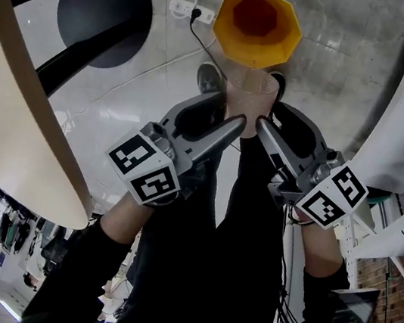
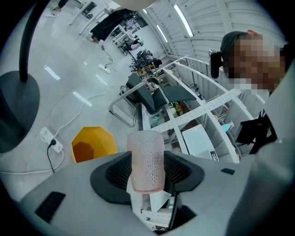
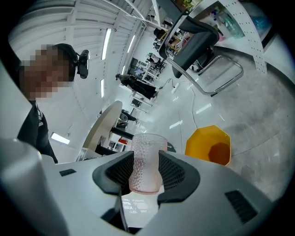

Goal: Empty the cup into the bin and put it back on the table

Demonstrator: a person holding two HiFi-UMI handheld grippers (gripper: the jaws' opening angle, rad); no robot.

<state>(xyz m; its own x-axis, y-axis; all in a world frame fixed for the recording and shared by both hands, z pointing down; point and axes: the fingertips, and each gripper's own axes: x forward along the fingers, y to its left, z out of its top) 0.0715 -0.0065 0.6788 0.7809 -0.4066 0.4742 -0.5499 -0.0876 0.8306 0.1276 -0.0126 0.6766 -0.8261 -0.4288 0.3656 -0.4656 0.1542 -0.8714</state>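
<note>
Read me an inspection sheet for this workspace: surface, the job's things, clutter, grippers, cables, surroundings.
Surface: grey concrete floor below; pale table edge at the left.
Job's things: translucent dimpled cup held in the air by the near edge of the yellow bin; what the cup holds cannot be told.
Clutter: nothing seen.
Grippers: left gripper and right gripper are both shut on the cup, from opposite sides.
Cables: white power strip on the floor; black cable runs from it past the bin.
Surroundings: black round base, office chair, white racks.
</note>
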